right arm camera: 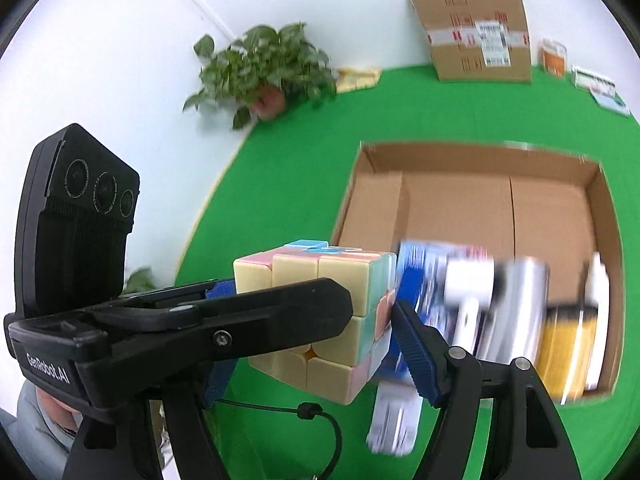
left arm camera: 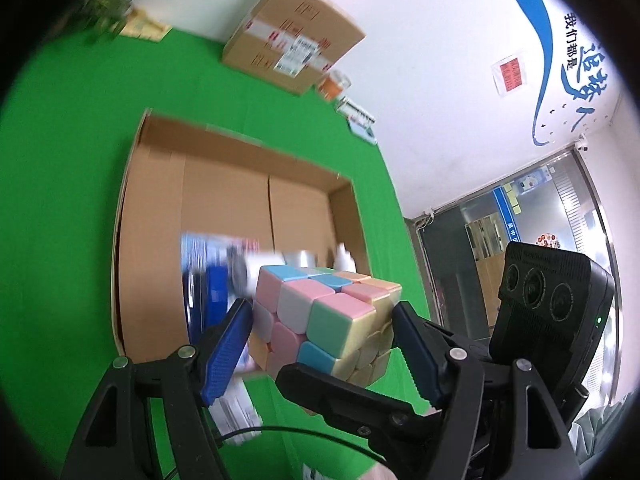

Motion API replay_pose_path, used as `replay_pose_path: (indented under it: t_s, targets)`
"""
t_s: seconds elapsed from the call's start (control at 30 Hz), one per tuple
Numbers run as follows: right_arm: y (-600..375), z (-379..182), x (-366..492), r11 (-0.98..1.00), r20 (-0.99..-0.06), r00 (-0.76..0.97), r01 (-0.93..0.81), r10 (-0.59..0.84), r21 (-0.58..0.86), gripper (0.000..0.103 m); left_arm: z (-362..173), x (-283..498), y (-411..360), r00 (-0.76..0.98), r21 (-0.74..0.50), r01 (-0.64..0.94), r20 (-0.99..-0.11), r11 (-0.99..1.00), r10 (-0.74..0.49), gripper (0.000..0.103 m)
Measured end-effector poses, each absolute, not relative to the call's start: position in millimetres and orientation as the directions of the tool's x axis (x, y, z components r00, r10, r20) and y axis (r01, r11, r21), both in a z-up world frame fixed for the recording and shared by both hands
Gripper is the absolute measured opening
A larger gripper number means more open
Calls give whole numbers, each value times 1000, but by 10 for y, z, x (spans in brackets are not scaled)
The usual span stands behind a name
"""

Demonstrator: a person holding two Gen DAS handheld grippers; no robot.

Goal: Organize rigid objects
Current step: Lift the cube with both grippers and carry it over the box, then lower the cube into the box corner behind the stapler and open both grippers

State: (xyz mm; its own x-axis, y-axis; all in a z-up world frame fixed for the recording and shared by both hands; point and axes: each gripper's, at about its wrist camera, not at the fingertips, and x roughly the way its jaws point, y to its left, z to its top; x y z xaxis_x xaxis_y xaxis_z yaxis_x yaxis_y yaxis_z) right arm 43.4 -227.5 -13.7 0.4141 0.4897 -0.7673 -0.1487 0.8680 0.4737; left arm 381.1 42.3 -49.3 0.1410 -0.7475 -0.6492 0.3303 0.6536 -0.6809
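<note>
Nearest the lens in the left wrist view, the left gripper [left arm camera: 322, 342] is clamping a pastel puzzle cube [left arm camera: 326, 320] at the lower centre of the frame, its blue pads pressing on two opposite faces. A black finger of the other tool is crossing in front, under the cube. In the right wrist view the right gripper [right arm camera: 314, 346] is also closing around the same puzzle cube [right arm camera: 320, 320] at the centre of the frame, jaws at a middling width with the cube between them; the right pad is lying against a cube face, while the left pad is mostly hidden behind the other tool's black arm. Gripping it from two crossed directions is likely keeping the smooth cube from slipping or twisting while it is carried.

Just behind the cube, the open cardboard box [right arm camera: 472, 152] is sitting on the green surface [right arm camera: 312, 184], filling the right half of the frame. Blurred items are already lying along its near side: a blue-and-white package [right arm camera: 420, 276], a silvery can [right arm camera: 516, 300] and a yellow container [right arm camera: 564, 344]. The bare floor of the box behind them looks like the place for the cube.

Farther back, a sealed carton [right arm camera: 476, 32] is standing at the upper right against the wall, and a potted plant [right arm camera: 260, 72] at the upper centre.
</note>
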Motion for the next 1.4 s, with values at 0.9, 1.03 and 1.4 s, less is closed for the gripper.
replay_pose_path:
  t_s: [0.9, 1.03, 1.4]
  targets:
    - [-2757, -2275, 2468, 850, -842, 195, 67, 502, 522, 63, -1826, 5317, -22, -47, -635, 193, -767, 748, -640, 51]
    - [-2576, -2399, 2440, 853, -845, 159, 39, 510, 521, 67, -1841, 5321, 114, -30, -634, 170, -768, 754, -640, 51]
    - [-2797, -2253, 2433, 809, -797, 206, 40, 568, 587, 72, -1498, 5159, 679, 94, -634, 172, -751, 754, -653, 51]
